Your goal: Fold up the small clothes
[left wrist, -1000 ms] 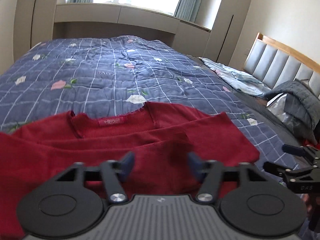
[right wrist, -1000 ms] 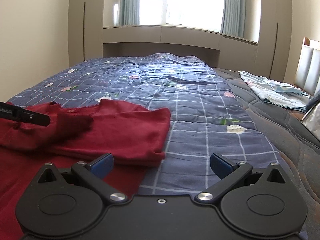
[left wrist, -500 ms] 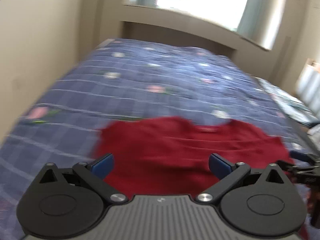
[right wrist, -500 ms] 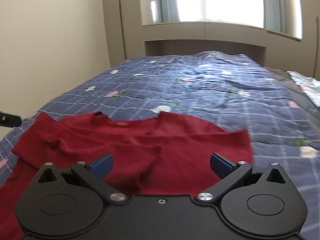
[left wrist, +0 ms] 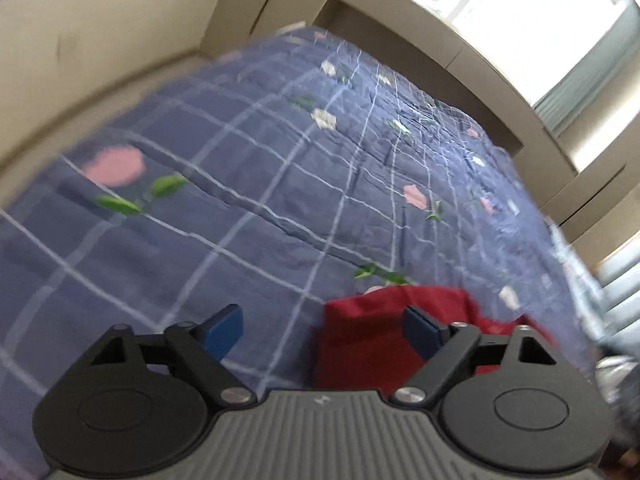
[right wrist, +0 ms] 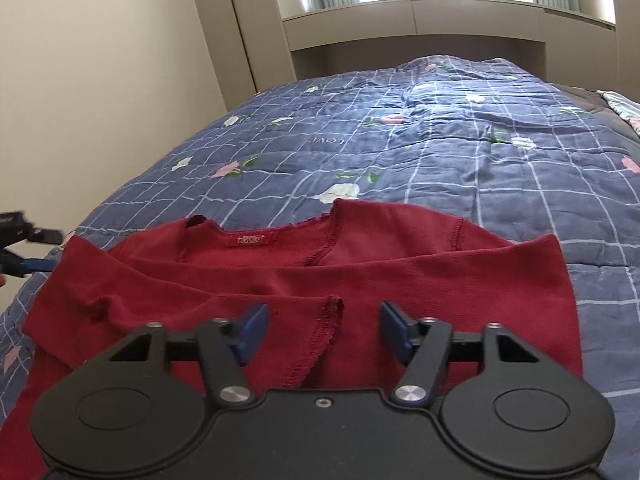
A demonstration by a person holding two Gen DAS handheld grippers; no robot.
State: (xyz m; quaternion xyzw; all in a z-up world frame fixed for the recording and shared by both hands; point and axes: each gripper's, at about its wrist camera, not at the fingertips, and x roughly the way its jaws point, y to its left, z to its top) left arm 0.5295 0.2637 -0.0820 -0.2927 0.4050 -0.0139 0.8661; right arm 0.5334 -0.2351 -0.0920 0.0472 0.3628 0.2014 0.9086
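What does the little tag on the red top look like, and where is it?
Start at the blue checked quilt with flowers that covers the bed, then find the dark red top lying flat on its near end. At the top's neckline sits the small label, a brighter red rectangle with pale lettering too small to read. It is the only patch with writing on the plain red cloth.
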